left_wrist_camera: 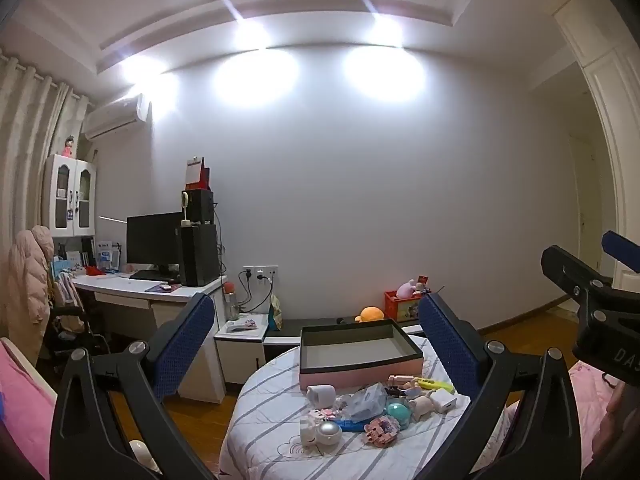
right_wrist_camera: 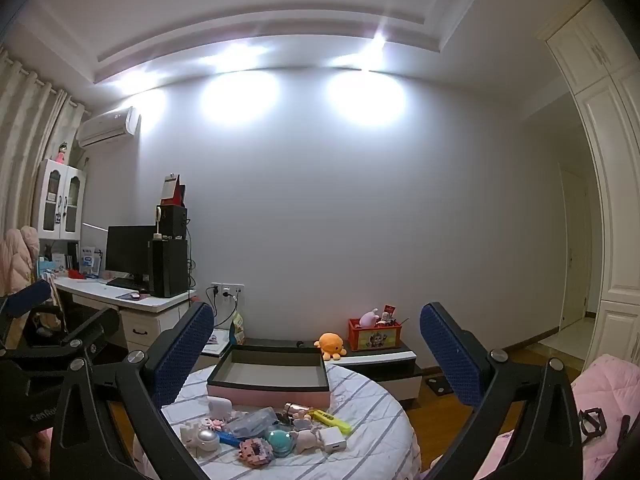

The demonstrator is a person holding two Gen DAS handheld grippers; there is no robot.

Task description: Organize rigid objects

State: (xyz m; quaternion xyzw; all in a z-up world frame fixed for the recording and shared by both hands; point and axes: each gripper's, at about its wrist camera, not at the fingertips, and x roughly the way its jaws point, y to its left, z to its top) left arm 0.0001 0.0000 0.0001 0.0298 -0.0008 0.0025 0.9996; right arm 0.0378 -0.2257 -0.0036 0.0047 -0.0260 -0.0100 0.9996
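A striped round tabletop (left_wrist_camera: 280,432) carries small toys (left_wrist_camera: 360,412) and an empty pink box (left_wrist_camera: 360,364), lying low between and beyond the spread, empty fingers (left_wrist_camera: 184,344) of the left gripper (left_wrist_camera: 316,344) and right gripper (right_wrist_camera: 316,352).

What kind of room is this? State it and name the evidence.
Most likely a bedroom with a study corner: a white desk carrying a black computer monitor, a wall-mounted white air conditioner, and pink quilted bedding.

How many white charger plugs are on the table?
2: one white plug just before the pink box, another at the pile's right end by the yellow marker. Clutter may hide more.
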